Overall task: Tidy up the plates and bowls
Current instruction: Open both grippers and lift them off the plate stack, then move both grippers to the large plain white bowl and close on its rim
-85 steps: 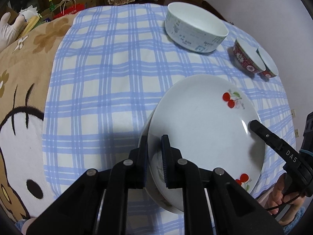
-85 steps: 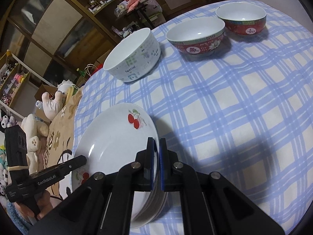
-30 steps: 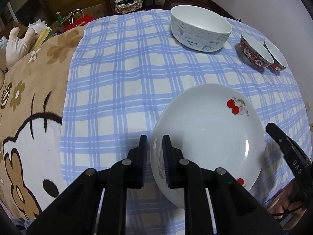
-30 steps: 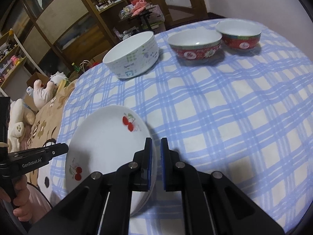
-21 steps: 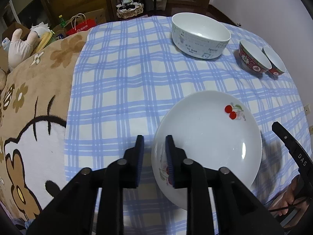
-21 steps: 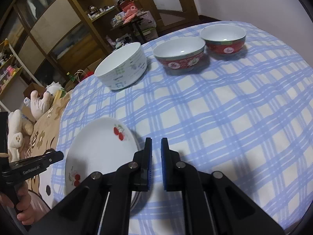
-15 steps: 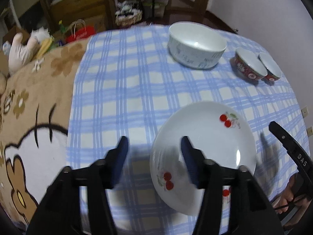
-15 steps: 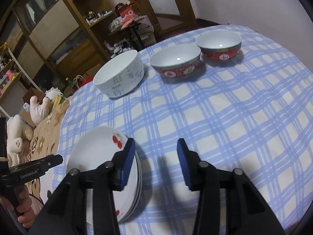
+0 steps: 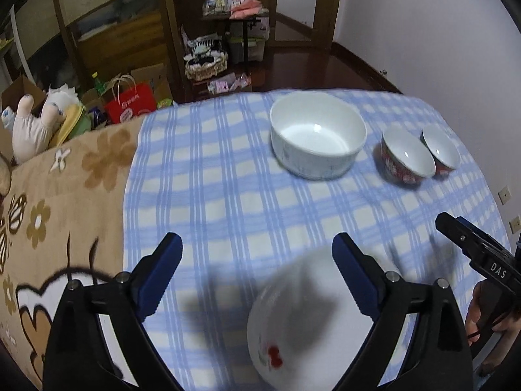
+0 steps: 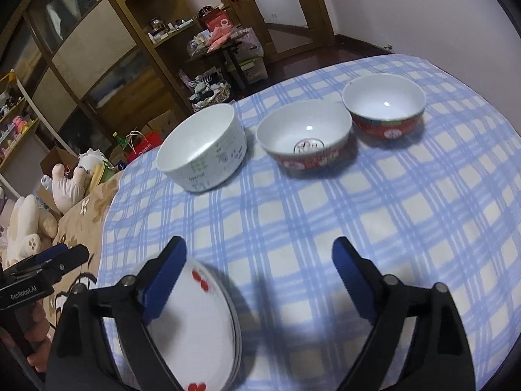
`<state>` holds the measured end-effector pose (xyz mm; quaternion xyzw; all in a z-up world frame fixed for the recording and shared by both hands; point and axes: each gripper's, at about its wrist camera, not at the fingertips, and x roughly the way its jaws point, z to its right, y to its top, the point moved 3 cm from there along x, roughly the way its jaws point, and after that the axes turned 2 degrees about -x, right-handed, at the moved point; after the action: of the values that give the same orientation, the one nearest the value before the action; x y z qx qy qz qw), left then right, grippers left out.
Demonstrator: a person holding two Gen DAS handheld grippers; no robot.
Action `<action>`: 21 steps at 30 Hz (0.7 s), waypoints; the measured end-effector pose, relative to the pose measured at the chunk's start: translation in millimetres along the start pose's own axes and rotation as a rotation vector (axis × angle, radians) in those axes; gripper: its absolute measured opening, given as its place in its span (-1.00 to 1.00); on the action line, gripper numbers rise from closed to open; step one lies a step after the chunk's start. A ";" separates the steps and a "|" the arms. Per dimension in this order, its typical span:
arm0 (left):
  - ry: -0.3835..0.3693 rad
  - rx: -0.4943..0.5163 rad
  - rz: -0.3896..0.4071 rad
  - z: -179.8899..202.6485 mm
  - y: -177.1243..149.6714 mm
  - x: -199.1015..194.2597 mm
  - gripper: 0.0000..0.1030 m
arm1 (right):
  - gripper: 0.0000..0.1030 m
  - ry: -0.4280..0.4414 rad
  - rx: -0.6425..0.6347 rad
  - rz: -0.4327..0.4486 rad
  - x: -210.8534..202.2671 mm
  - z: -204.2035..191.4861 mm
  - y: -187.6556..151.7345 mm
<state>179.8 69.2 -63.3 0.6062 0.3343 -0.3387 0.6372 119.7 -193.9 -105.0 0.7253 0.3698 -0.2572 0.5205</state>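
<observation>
A stack of white plates with red cherries [image 9: 302,319] lies on the blue checked cloth [image 9: 228,195] near the table's front edge. My left gripper [image 9: 257,251] hovers above the stack's left side, its jaws opening wide, pinching nothing. In the right wrist view the same plates [image 10: 195,325] sit at lower left, beside my right gripper [image 10: 259,251], whose jaws are also opening and hold nothing. Farther back stand a large white bowl [image 10: 202,150] and two red-sided bowls [image 10: 304,137] [image 10: 384,104], all upright and apart.
A brown cartoon blanket [image 9: 65,195] covers the table's left part. Plush toys [image 9: 35,123] and a red bag [image 9: 133,101] sit beyond it, with wooden shelves [image 10: 97,49] behind. A white wall [image 9: 439,49] is to the right. A hand [image 10: 35,352] grips the left tool.
Both grippers let go of the top plate's rim, spread their jaws wide and lifted back from it. The plate stack stays on the cloth.
</observation>
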 end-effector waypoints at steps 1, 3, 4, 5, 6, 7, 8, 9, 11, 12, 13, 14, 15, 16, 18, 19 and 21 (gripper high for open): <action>0.002 0.003 0.004 0.2 7.5 3.5 0.79 | 0.95 -0.002 -0.002 0.007 1.3 0.5 6.5; -0.002 0.000 0.002 0.0 21.3 11.7 0.79 | 0.95 -0.012 -0.016 0.019 3.7 0.2 18.6; -0.008 -0.003 0.000 0.1 26.4 15.5 0.79 | 0.95 -0.018 -0.028 0.027 6.3 -0.2 28.4; -0.013 -0.003 -0.006 0.2 35.1 22.0 0.79 | 0.95 -0.022 -0.037 0.032 8.3 -0.9 35.8; -0.021 0.004 -0.011 1.1 41.3 26.7 0.79 | 0.95 -0.027 -0.047 0.038 10.6 -2.1 43.1; -0.035 0.013 -0.021 2.1 46.5 30.8 0.79 | 0.96 -0.030 -0.056 0.044 13.0 -2.9 51.3; -0.055 0.017 -0.029 3.1 52.5 36.1 0.79 | 0.96 -0.032 -0.064 0.050 15.4 -4.1 58.6; -0.064 0.018 -0.030 4.2 59.7 42.0 0.79 | 0.96 -0.036 -0.073 0.057 18.1 -5.3 66.5; -0.059 0.028 -0.026 6.4 70.5 52.5 0.79 | 0.96 -0.043 -0.092 0.078 23.4 -8.4 80.6; -0.057 0.030 -0.027 6.9 75.4 57.7 0.79 | 0.96 -0.045 -0.101 0.082 26.5 -10.2 87.5; -0.058 0.028 -0.031 7.7 79.9 63.8 0.79 | 0.96 -0.037 -0.103 0.086 29.4 -12.1 93.5; -0.061 0.025 -0.036 8.4 84.2 69.8 0.79 | 0.96 -0.035 -0.105 0.089 32.5 -14.8 98.1; -0.064 0.022 -0.040 9.7 87.6 74.8 0.79 | 0.96 -0.038 -0.111 0.092 35.6 -17.3 103.4; -0.065 0.023 -0.042 11.3 90.9 80.5 0.79 | 0.96 -0.040 -0.121 0.095 39.6 -20.1 108.7; -0.070 0.032 -0.039 12.8 96.1 88.5 0.79 | 0.96 -0.035 -0.129 0.085 47.2 -25.6 117.5; -0.069 0.038 -0.042 13.4 98.6 93.8 0.79 | 0.96 -0.031 -0.133 0.078 52.0 -28.7 121.5; -0.068 0.050 -0.045 14.3 103.0 104.5 0.79 | 0.96 -0.028 -0.143 0.062 61.5 -32.7 126.5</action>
<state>323.4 55.8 -93.9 0.6024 0.3174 -0.3815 0.6252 257.7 -169.8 -69.6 0.6938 0.3571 -0.2239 0.5839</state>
